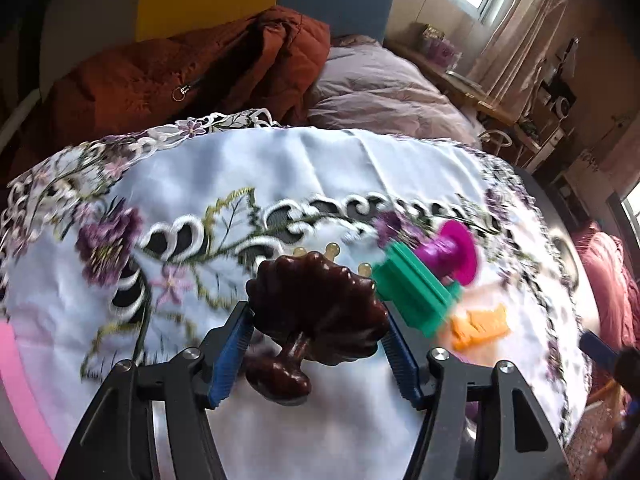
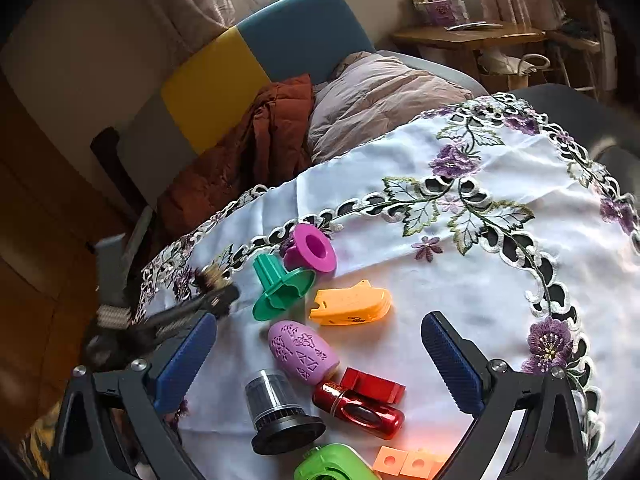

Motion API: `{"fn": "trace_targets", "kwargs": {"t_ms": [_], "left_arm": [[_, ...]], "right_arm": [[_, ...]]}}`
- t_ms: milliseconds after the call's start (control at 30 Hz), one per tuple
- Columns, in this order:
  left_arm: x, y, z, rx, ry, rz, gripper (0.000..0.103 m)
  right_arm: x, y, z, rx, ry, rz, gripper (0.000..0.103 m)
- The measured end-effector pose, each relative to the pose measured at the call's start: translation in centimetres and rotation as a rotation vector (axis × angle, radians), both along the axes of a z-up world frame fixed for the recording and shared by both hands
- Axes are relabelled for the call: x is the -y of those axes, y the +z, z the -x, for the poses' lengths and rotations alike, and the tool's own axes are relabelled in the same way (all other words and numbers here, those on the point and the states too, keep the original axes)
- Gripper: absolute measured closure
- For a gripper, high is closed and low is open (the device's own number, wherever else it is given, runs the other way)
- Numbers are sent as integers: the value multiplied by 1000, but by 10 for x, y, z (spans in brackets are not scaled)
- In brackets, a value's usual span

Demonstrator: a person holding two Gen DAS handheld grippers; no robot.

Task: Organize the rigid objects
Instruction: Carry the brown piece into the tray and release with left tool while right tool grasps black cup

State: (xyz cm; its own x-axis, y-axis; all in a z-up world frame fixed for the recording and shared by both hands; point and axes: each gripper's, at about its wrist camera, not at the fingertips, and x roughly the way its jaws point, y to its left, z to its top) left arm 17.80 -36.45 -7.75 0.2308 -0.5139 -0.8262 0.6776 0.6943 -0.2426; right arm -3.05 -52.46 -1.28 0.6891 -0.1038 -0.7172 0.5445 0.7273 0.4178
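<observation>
1. The left tongs [image 1: 318, 332] clench a dark brown scalp massager [image 1: 316, 312], held over the white embroidered cloth [image 1: 360, 168] on the surface
2. Just right of it lie a green spool [image 1: 412, 292], a magenta spool [image 1: 452, 252] and an orange clip [image 1: 480, 326]
3. The right tongs [image 2: 320, 360] stand released above a lilac egg [image 2: 302, 350], a red lighter [image 2: 362, 404] and a black funnel [image 2: 280, 412]
4. No writing is legible
</observation>
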Motion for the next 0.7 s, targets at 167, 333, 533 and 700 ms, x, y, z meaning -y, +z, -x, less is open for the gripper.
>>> {"fn": "trace_targets", "kwargs": {"t_ms": [167,333,533,700], "left_arm": [[-30,23,32,25,9,42,38],[-63,42,60,43,28,75,38],[-103,55,83,38,55,111,38],[-139,60,98,47,98,116,38]], "right_arm": [[3,-3,0,-13,-12,-14,0],[-5,-6,-7,-24,45,-14,0],[-38,-12,-29,-79,238,27,28],[-65,-29,-45,-199,366,80,37]]}}
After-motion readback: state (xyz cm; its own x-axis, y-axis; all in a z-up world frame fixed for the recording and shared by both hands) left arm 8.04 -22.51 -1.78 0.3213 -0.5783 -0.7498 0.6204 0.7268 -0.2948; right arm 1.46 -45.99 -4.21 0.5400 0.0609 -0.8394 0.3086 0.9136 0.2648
